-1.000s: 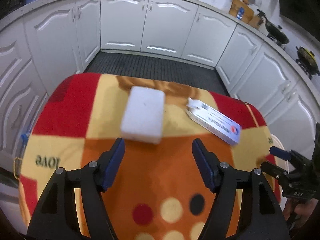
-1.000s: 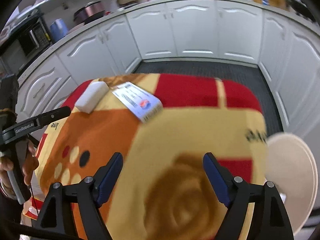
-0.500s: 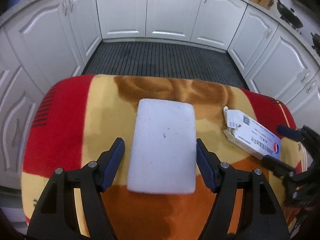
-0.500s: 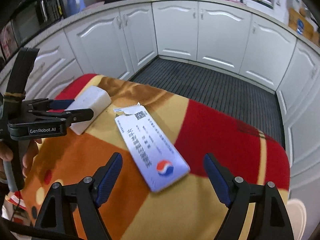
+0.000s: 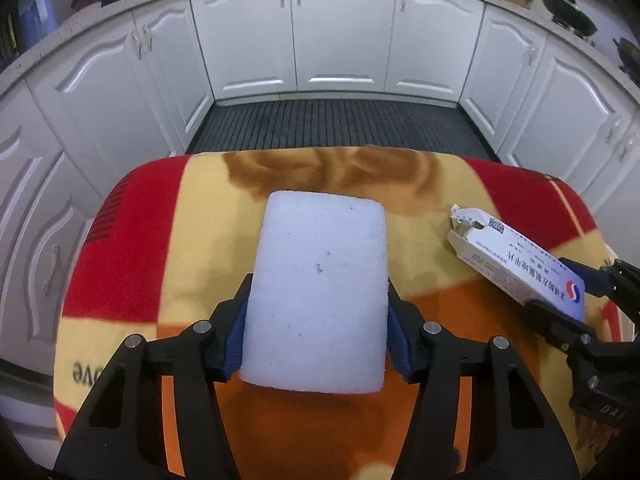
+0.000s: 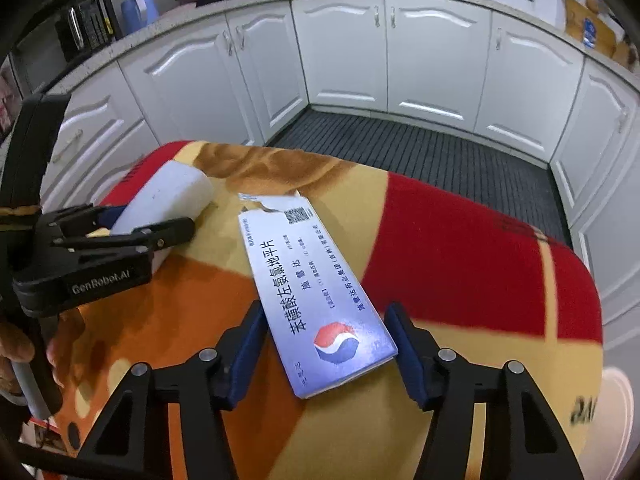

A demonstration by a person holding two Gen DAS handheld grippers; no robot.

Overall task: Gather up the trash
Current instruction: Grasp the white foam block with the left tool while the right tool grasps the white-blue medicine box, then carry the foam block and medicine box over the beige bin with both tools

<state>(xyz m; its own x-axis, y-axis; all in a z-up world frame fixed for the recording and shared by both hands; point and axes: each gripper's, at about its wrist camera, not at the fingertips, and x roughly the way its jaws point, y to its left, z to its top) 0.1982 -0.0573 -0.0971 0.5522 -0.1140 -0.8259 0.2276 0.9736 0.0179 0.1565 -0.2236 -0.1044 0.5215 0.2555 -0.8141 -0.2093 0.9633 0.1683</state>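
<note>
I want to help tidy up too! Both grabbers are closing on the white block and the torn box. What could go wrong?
1. The white foam block looks soft, and the left gripper jaws are closing on its near end only, so it might squash or droop when lifted.
2. The medicine box lies slanted between the closing right gripper jaws, so it might twist or slip out.
3. The blanket is loose and could bunch up under the jaws.

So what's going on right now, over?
Left gripper closing on the white foam block. Right gripper closing around the torn white medicine box, near pad not touching. Nothing in the way.
</note>
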